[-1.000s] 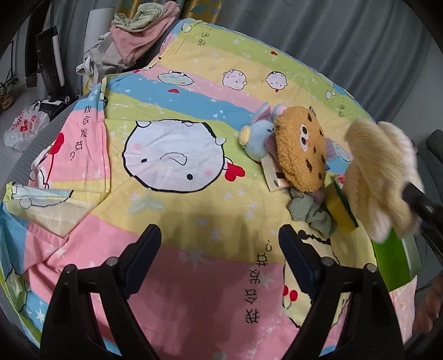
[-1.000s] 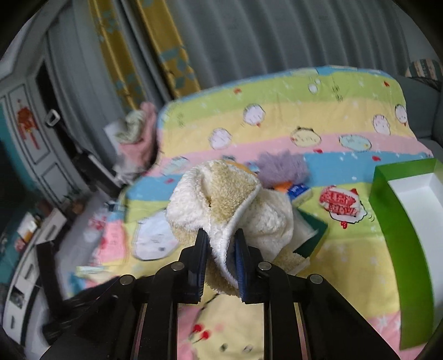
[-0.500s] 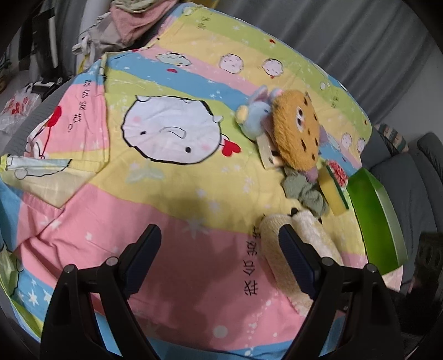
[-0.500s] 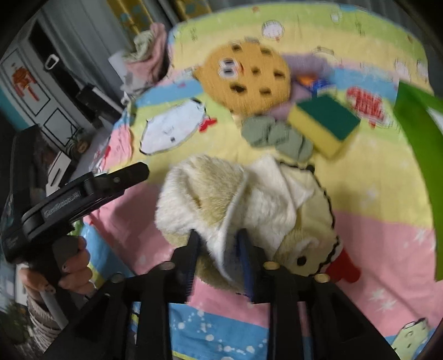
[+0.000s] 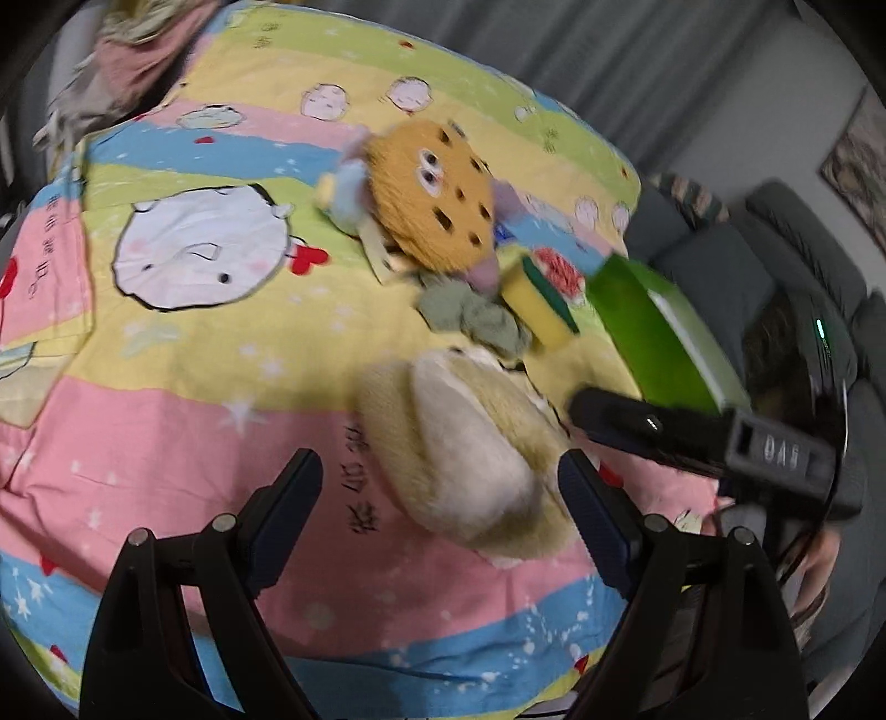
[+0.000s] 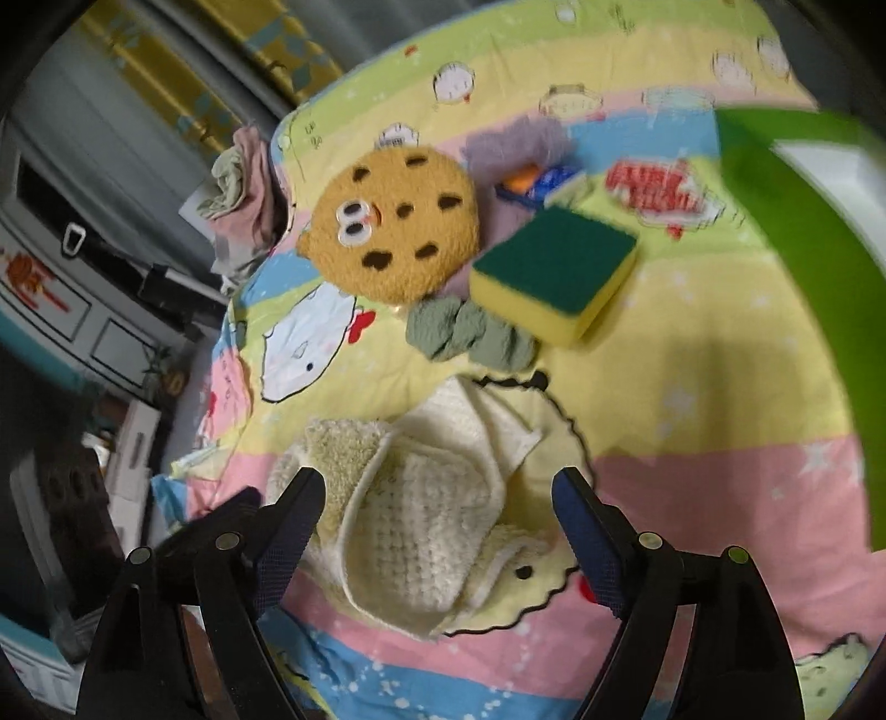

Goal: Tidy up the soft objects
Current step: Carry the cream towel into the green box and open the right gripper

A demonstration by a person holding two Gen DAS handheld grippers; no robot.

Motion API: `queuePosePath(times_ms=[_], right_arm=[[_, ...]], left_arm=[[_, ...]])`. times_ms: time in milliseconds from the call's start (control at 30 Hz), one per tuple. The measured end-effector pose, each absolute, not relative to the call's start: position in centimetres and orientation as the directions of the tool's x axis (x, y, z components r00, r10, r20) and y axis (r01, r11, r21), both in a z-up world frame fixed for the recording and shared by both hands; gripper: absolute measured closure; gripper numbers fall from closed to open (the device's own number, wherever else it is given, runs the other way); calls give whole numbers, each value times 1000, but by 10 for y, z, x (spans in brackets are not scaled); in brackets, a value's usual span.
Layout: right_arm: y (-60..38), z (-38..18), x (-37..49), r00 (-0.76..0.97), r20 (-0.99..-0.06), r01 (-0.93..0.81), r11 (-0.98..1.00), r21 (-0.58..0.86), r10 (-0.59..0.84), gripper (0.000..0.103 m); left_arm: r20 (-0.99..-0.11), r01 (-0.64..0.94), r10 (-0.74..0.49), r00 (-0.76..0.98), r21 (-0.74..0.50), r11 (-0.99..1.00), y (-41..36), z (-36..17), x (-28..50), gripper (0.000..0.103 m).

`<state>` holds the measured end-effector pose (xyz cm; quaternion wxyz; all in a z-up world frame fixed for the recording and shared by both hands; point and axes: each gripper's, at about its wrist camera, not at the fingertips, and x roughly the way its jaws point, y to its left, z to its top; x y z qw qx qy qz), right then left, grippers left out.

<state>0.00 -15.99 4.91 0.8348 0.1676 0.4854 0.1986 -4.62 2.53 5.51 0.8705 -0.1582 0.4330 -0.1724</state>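
A cream fluffy towel (image 5: 465, 443) (image 6: 421, 509) lies crumpled on the cartoon bedsheet (image 5: 183, 421). My right gripper (image 6: 437, 487) hangs over it with its jaws opening; the towel sits between them and the pads do not press it. My left gripper (image 5: 437, 471) is open, its fingers on either side of the towel's near end. One of the right gripper's fingers (image 5: 609, 412) shows at the towel's right edge. Behind the towel lie a round cookie plush (image 5: 432, 210) (image 6: 393, 227), a yellow-green sponge (image 5: 540, 302) (image 6: 554, 271) and a grey-green cloth (image 5: 470, 315) (image 6: 465, 335).
A green box (image 5: 653, 332) (image 6: 803, 249) with a white inside stands at the sheet's right edge. A blue plush (image 5: 346, 194) and a purple fluffy thing (image 6: 515, 144) lie by the cookie plush. Clothes (image 5: 138, 50) are piled at the far left corner. A grey sofa (image 5: 720, 266) is at right.
The right gripper brought the towel down from the air onto the sheet and opened off it. The left gripper swung right, so the towel now lies between its fingers.
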Motion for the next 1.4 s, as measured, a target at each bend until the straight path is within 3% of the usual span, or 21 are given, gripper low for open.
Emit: queuePosePath(times_ms=[100, 300, 367, 433, 467, 533, 600, 800, 1400], right_arm=[[-155, 36, 8, 397, -754, -156, 848, 507, 524, 18], [-142, 24, 16, 381, -769, -153, 855, 495, 513, 18], [-140, 20, 19, 373, -764, -153, 847, 509, 526, 24], [-138, 13, 22, 352, -758, -148, 832, 535, 550, 39], [-139, 10, 23, 346, -749, -143, 821, 553, 565, 42], [-140, 8, 25, 334, -722, -142, 790, 597, 606, 60], [-143, 10, 24, 326, -693, -145, 759, 635, 643, 63], [-161, 47, 10, 434, -665, -182, 782, 596, 608, 64], [-296, 147, -29, 769, -428, -133, 774, 619, 474, 64]], left_arm=[[-719, 153, -423, 551, -411, 899, 18, 47, -43, 23], [-706, 165, -455, 543, -442, 882, 7, 40, -35, 53], [-703, 166, -444, 556, -429, 888, 2, 40, -32, 65], [-714, 178, -428, 554, -401, 899, -5, 40, -30, 68], [-717, 182, -417, 559, -384, 905, -8, 41, -30, 69], [-720, 198, -394, 572, -344, 918, -16, 45, -31, 69], [-715, 213, -377, 589, -313, 925, -25, 51, -32, 69], [-660, 273, -388, 643, -277, 921, -51, 85, -31, 69], [-509, 539, -537, 672, -160, 827, -181, 163, -22, 69]])
